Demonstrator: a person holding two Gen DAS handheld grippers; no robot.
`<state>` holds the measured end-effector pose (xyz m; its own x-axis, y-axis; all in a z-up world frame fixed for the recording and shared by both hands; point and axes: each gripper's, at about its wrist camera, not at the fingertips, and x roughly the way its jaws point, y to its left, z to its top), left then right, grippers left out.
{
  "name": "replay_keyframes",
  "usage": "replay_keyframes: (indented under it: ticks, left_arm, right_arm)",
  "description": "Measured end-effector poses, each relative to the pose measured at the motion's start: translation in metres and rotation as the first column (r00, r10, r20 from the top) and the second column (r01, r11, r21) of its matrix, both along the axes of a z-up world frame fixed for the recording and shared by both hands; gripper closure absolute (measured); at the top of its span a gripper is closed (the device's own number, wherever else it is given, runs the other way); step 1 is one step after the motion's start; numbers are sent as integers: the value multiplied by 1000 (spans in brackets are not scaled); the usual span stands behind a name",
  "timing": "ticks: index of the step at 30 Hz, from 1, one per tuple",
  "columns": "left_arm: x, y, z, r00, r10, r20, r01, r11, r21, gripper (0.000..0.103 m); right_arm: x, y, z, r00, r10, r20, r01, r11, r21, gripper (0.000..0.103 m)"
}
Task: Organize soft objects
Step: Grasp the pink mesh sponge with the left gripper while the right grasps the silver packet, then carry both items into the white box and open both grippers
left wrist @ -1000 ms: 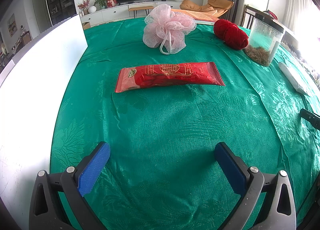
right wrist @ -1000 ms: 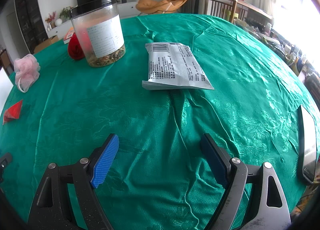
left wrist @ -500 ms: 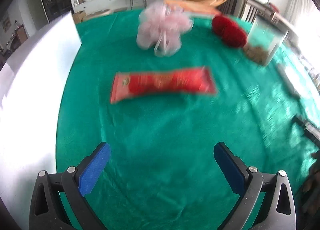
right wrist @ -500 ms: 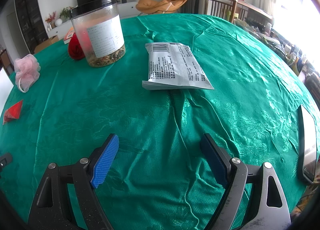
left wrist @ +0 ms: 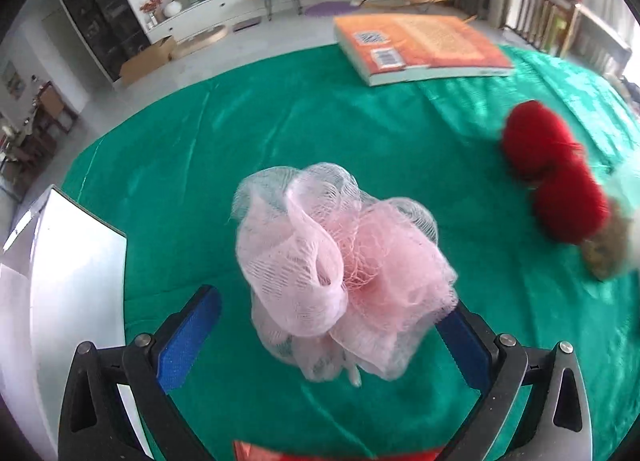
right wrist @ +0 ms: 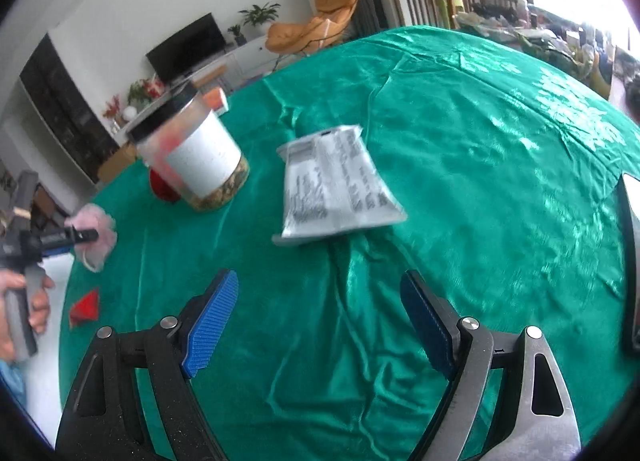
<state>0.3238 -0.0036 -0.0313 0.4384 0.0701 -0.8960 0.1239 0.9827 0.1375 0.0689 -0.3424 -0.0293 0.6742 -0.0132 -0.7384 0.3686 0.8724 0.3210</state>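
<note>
Round table under glossy green patterned cloth [left wrist: 280, 133]. On it: pink mesh bath pouf [left wrist: 340, 265], two red yarn balls [left wrist: 556, 177], orange paperback book [left wrist: 420, 47], clear black-lidded jar [right wrist: 192, 157], silver printed packet [right wrist: 336, 189], red foil packet [right wrist: 85, 307].

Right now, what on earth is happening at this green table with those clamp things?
A person is sorting soft things with a two-finger gripper in each hand. The left gripper is open around the pink bath pouf, with the pouf between its blue pads but not yet squeezed. The right gripper is open and empty above the green cloth, pointed toward a silver packet. Two red yarn balls, an orange book and a jar lie untouched.
</note>
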Motion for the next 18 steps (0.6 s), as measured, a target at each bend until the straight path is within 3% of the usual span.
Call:
replay_keyframes:
  ticks: [4, 6, 7, 8, 9, 10, 12, 18]
  left_arm:
    - [9, 2, -10, 1000, 15, 2, -15, 1000, 12, 0]
    - [8, 0, -9, 1000, -1, 16, 1, 1000, 2, 1]
    - [7, -1, -9, 1000, -13, 26, 13, 1000, -3, 9]
    - [5, -3, -6, 999, -34, 43, 35, 999, -11, 42]
    - [4, -5, -4, 998, -45, 44, 46, 999, -13, 57]
    - [3, -4, -2, 998, -52, 33, 53, 998, -29, 64]
    - [-3, 1, 13, 996, -65, 64, 71, 993, -97, 67]
    - [-61, 46, 90, 988, -57, 140, 96, 954, -285, 67]
  right_arm:
    - [65, -24, 5, 988, 67, -137, -63, 998, 30, 17]
    - [97, -19, -11, 956, 144, -256, -147, 989, 9, 17]
    - [110, -13, -22, 929, 149, -337, -172, 984, -38, 17]
    - [118, -4, -26, 913, 156, -376, -210, 972, -109, 19]
    - [122, 3, -23, 911, 164, -379, -243, 955, -170, 25]
    - [124, 5, -21, 909, 165, -382, -243, 956, -166, 35]
    - [122, -1, -9, 928, 158, -338, -208, 971, -115, 39]
    - [93, 5, 80, 986, 91, -143, -117, 977, -181, 39]
